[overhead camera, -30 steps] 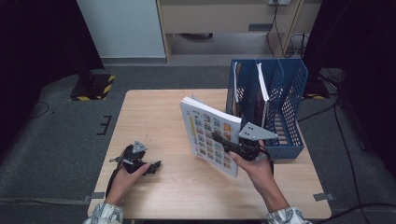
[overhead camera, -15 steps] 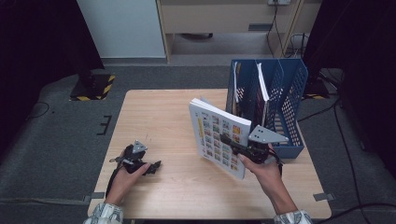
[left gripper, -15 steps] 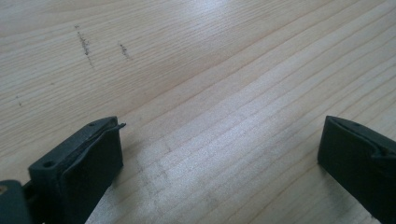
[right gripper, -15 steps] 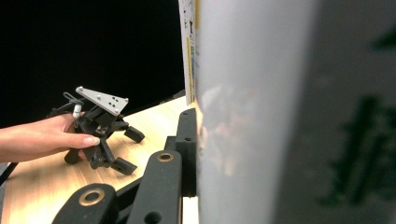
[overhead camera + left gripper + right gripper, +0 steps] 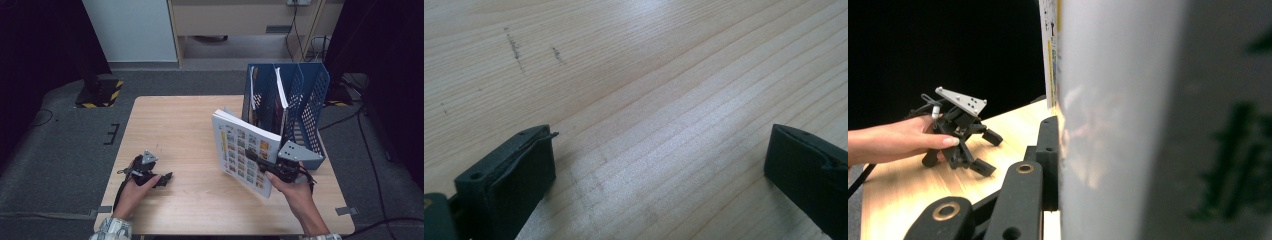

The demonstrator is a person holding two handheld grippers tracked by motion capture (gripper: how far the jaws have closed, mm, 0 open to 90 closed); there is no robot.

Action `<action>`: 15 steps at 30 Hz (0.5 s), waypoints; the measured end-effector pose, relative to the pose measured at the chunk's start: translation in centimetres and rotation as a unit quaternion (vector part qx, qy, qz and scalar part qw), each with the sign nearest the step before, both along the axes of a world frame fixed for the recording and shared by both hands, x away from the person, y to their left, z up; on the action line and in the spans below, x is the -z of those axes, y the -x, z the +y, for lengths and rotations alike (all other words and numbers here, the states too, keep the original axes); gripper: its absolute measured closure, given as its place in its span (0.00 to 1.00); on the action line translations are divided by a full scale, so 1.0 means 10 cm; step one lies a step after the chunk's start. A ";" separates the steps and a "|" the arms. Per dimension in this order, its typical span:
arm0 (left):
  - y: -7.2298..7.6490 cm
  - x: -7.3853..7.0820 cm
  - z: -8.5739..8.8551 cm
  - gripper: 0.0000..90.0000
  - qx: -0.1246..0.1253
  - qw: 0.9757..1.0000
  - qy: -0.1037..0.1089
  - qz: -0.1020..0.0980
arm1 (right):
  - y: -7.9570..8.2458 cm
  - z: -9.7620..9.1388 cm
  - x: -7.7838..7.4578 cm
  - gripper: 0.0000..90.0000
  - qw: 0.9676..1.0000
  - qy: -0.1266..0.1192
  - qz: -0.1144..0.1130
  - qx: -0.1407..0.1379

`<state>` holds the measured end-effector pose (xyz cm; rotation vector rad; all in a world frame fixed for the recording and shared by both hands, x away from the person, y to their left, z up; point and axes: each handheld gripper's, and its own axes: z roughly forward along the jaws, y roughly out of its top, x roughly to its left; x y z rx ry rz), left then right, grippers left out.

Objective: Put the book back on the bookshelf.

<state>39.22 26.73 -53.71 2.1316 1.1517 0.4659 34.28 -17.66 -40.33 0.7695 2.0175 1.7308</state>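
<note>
— What is the right gripper [image 5: 260, 160] doing?
— Its jaws are clamped on a book [image 5: 245, 150], near the book's lower edge. In the right gripper view one black jaw presses flat against the book's [image 5: 1118, 125] cover, which rises right beside it.

— Which way does the book point?
— It stands nearly upright, long axis running up from the gripper and leaning a little. Its cover of small coloured picture squares faces the left gripper [image 5: 162, 179]; its back faces the blue file rack [image 5: 310, 105], which stands just beyond the right gripper.

— Can you read any writing on it?
— No. The printing is too small in the high view and blurred in the right gripper view.

— And the left gripper?
— It rests low over the wooden table [image 5: 175, 130], well apart from the book, jaws spread wide with bare wood [image 5: 659, 150] between them. The right gripper view shows it [image 5: 984, 152] held in a hand [image 5: 893, 142].
</note>
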 end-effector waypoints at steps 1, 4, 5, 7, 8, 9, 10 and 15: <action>0.00 0.00 0.00 0.00 0.000 1.000 0.000 0.000 | 0.02 -0.02 0.00 0.82 1.000 0.001 -0.002 0.000; 0.00 0.00 0.00 0.00 0.000 1.000 0.000 0.000 | 0.08 -0.10 0.00 0.82 1.000 0.002 -0.001 0.004; 0.00 0.00 0.00 0.00 0.000 1.000 0.000 0.000 | 0.10 -0.12 0.01 0.82 1.000 0.002 -0.001 0.005; 0.00 0.00 0.00 0.00 0.000 1.000 0.000 0.000 | 0.13 -0.16 0.00 0.82 1.000 0.005 -0.002 0.006; 0.00 0.00 0.00 0.00 0.000 1.000 0.000 0.000 | 0.14 -0.17 0.00 0.82 1.000 0.008 -0.003 0.006; 0.00 0.00 0.00 0.00 0.000 1.000 0.000 0.000 | 0.17 -0.20 0.00 0.82 1.000 0.010 -0.005 0.009; 0.00 0.00 0.00 0.00 0.000 1.000 0.000 0.000 | 0.18 -0.21 0.00 0.82 1.000 0.010 -0.004 0.009; 0.00 0.00 0.00 0.00 0.000 1.000 0.000 0.000 | 0.27 -0.31 0.00 0.82 1.000 0.009 -0.004 0.015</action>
